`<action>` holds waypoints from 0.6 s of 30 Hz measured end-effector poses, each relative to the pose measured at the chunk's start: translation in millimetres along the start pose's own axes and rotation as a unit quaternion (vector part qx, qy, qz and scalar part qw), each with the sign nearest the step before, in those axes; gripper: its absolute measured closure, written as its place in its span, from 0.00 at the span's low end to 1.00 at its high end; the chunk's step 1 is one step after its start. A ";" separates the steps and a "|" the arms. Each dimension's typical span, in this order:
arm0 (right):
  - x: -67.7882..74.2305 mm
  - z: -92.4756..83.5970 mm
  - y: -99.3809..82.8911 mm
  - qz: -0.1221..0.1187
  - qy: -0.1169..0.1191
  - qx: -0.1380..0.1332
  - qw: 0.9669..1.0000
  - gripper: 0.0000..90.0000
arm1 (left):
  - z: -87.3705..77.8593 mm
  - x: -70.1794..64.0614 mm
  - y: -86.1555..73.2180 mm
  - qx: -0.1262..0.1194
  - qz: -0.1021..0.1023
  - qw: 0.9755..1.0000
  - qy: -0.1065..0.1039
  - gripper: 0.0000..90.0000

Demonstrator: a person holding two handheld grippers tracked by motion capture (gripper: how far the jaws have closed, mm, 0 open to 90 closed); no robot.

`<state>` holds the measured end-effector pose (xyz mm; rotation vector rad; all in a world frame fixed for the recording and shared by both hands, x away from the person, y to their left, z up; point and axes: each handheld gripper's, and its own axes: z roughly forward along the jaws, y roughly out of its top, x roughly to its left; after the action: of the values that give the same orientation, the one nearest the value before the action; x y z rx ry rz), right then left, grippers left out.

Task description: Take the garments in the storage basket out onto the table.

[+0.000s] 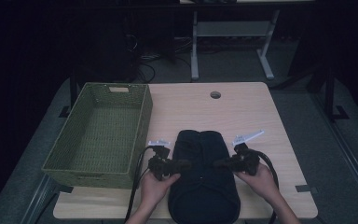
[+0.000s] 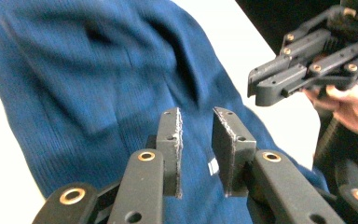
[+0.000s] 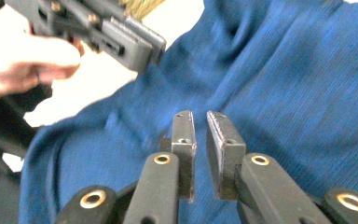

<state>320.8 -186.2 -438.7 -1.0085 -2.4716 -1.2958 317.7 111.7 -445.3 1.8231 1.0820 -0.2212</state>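
Observation:
A dark blue knitted garment (image 1: 203, 191) lies folded at the table's near edge, between the two hands. My left gripper (image 1: 186, 163) hovers over its left side and points right. Its jaws (image 2: 196, 114) stand a little apart with nothing between them, the blue knit (image 2: 98, 70) below. My right gripper (image 1: 217, 163) comes in from the right and points left, facing the other one. Its jaws (image 3: 198, 116) are nearly together over the cloth (image 3: 284, 70), holding nothing. Each gripper view also shows the other gripper, held in a hand (image 2: 261, 86) (image 3: 144, 44).
A green woven basket (image 1: 142, 116) stands on the left part of the light wooden table (image 1: 261, 121), with nothing in it. A round cable hole (image 1: 215, 94) sits near the far edge. Black cables trail from both grippers. Desk legs and wires are on the floor behind.

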 end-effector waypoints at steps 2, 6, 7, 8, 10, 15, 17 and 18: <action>-7.6 2.3 13.8 0.007 -0.005 -0.014 1.000 0.90 | 4.2 3.9 9.6 -0.014 -0.004 1.000 0.005 0.81; -24.0 13.6 35.6 0.026 -0.018 -0.019 0.999 0.90 | 18.6 14.4 24.7 -0.016 -0.013 1.000 0.021 0.81; -28.5 17.0 39.3 0.037 -0.020 -0.016 0.999 0.90 | 21.6 17.2 26.3 -0.014 -0.017 1.000 0.021 0.81; -32.2 19.8 41.5 0.040 -0.024 -0.014 0.999 0.90 | 26.2 20.7 27.6 -0.011 -0.025 0.999 0.025 0.81; -41.5 27.9 44.4 0.053 -0.029 -0.012 0.998 0.90 | 32.7 24.5 27.8 0.000 -0.031 0.999 0.030 0.81; -52.8 48.2 37.4 0.066 -0.045 0.027 0.996 0.92 | 42.4 33.4 23.8 0.026 -0.043 0.998 0.035 0.82; -56.3 50.1 33.0 0.077 -0.037 0.018 0.996 0.93 | 41.7 34.3 24.1 0.026 -0.045 0.998 0.032 0.82; -57.7 49.9 31.7 0.079 -0.033 0.014 0.996 0.93 | 41.4 33.8 24.1 0.025 -0.044 0.998 0.031 0.82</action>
<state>392.1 -162.8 -473.2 -1.2320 -2.3930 -1.1936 368.0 94.6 -470.3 1.8393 1.2123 -0.2473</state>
